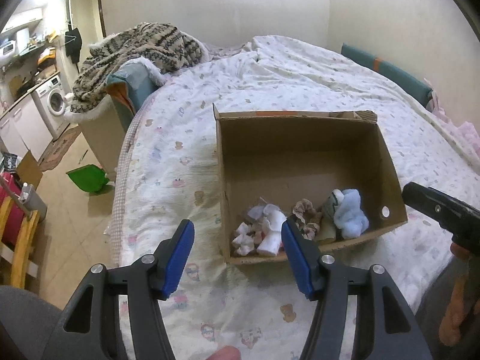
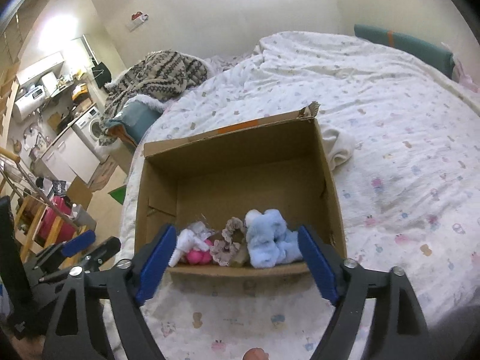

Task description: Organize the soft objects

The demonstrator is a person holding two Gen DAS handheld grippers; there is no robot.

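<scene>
An open cardboard box (image 1: pixel 303 147) (image 2: pixel 240 162) sits on the bed. Along its near wall lie soft items: a fluffy light-blue toy (image 1: pixel 349 214) (image 2: pixel 268 238), a beige scrunchie (image 1: pixel 306 216) (image 2: pixel 228 241), white socks (image 1: pixel 271 234) (image 2: pixel 187 240) and a pink item (image 2: pixel 196 256). My left gripper (image 1: pixel 237 258) is open and empty, just before the box's near left corner. My right gripper (image 2: pixel 237 265) is open and empty, hovering at the box's near wall. A folded white cloth (image 2: pixel 337 147) lies on the bed right of the box.
The bed has a white patterned quilt (image 1: pixel 300 75) (image 2: pixel 390 105). A striped knit blanket (image 1: pixel 135 57) is heaped on a teal cushion at the bed's left. A green dustpan (image 1: pixel 88 178), a washing machine (image 1: pixel 54 102) and wooden racks stand on the floor to the left.
</scene>
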